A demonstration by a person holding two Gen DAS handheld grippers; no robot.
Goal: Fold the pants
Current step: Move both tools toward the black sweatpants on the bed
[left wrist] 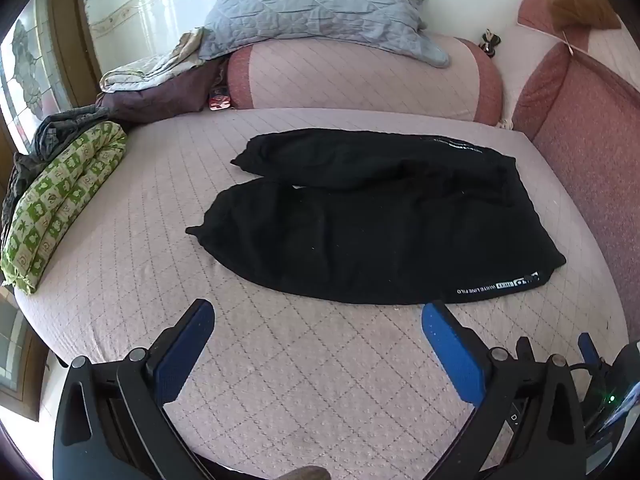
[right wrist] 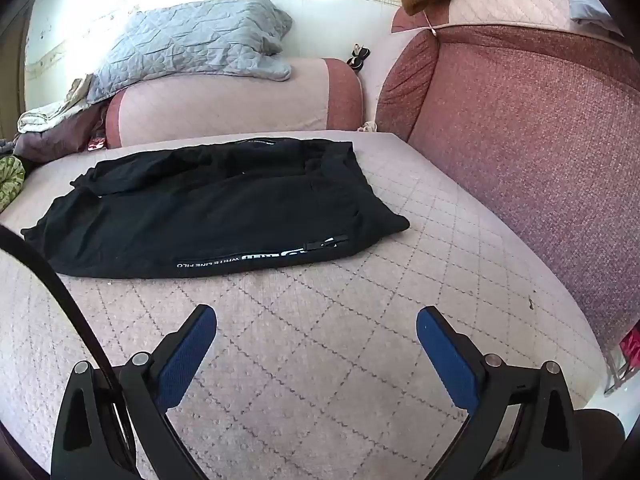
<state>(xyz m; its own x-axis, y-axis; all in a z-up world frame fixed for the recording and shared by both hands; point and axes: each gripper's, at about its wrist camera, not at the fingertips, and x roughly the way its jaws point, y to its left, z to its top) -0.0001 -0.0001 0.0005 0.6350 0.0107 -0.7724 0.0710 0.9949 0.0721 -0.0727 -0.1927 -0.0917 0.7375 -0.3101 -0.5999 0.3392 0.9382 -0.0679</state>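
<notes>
Black pants lie flat on the pink quilted bed, legs pointing left, waist to the right, with white lettering along the near edge. They also show in the right wrist view. My left gripper is open and empty, hovering over the bed just in front of the pants' near edge. My right gripper is open and empty, also short of the near edge, nearer the waist end.
A pink bolster with a grey quilted pillow lies behind the pants. A green patterned bundle and piled clothes sit at the left. A red upholstered headboard stands along the right side.
</notes>
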